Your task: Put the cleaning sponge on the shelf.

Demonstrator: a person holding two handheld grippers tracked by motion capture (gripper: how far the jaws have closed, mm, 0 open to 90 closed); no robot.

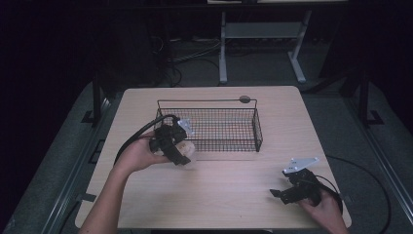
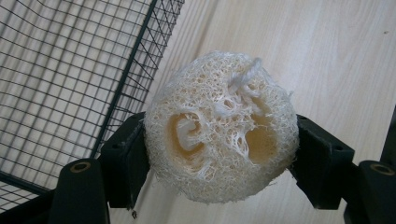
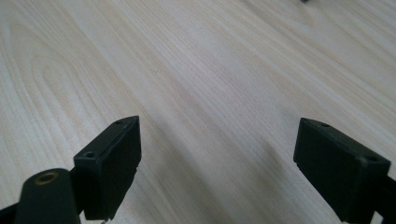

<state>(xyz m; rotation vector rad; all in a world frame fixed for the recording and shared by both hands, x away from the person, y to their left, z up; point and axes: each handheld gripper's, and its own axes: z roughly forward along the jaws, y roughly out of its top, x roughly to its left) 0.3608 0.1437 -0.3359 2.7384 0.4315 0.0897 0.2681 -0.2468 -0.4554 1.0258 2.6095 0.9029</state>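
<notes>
Wood table (image 1: 234, 195); left gripper (image 2: 219, 158) clamps round, pale, fibrous loofah (image 2: 220, 126).

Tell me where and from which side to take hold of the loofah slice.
Grip the loofah slice across its rounded rim, one jaw on each side, as the left tool does now. Its flat, holed face looks soft and open; the rim probably gives firmer, opposed surfaces. Approach from the table side, away from the wire basket.
</notes>
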